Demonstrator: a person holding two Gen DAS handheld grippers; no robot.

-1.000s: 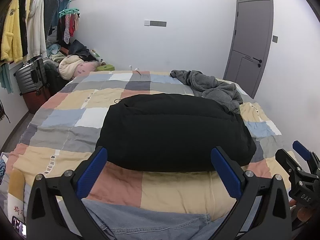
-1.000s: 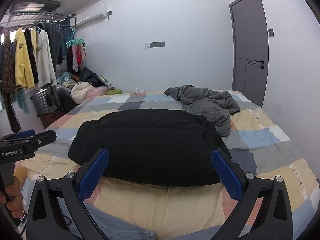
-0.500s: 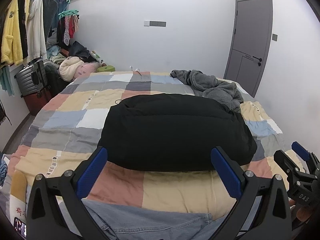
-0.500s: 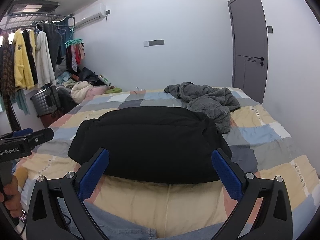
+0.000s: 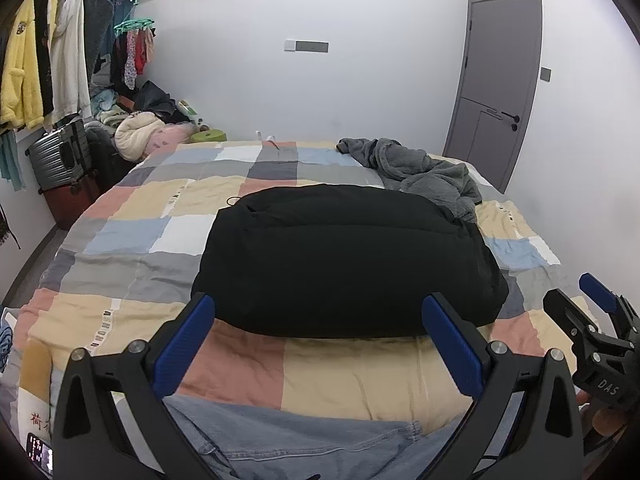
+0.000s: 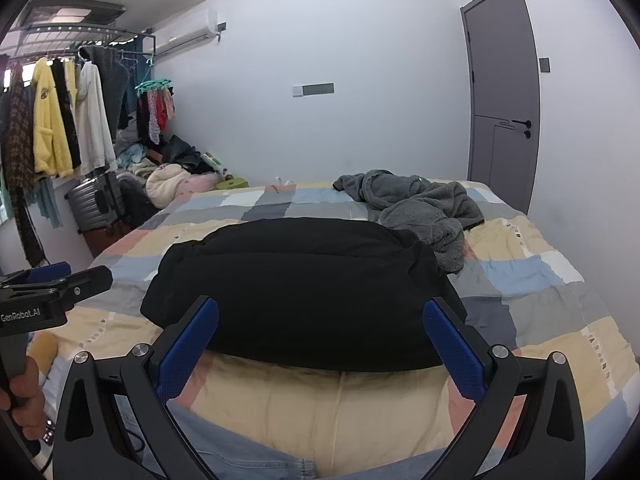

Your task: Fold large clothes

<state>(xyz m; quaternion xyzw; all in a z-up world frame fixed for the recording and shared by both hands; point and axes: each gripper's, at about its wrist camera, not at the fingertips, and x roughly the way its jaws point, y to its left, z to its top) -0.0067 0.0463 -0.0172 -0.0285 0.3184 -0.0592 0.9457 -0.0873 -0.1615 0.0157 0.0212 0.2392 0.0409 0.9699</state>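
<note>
Tongs are hanging over the near edge of the bed (image 5: 132, 216), both pairs. The left tongs (image 5: 318, 332) are gaping wide with nothing between their blue pads, and the right tongs (image 6: 320, 334) are spread just as wide and holding nothing either. Beyond them a black garment (image 5: 344, 268), already folded into a thick, puffy bundle, is lying across the middle of the patchwork bedspread, apart from both tools. A crumpled grey robe (image 6: 420, 208) is sitting behind it toward the far right corner, its edge just beside the bundle. Denim fabric (image 5: 304, 440) is showing at the bottom, nearest the cameras. Clothes are hanging on a rack (image 6: 60, 120) along the left wall, above a grey suitcase (image 5: 60, 156).
</note>
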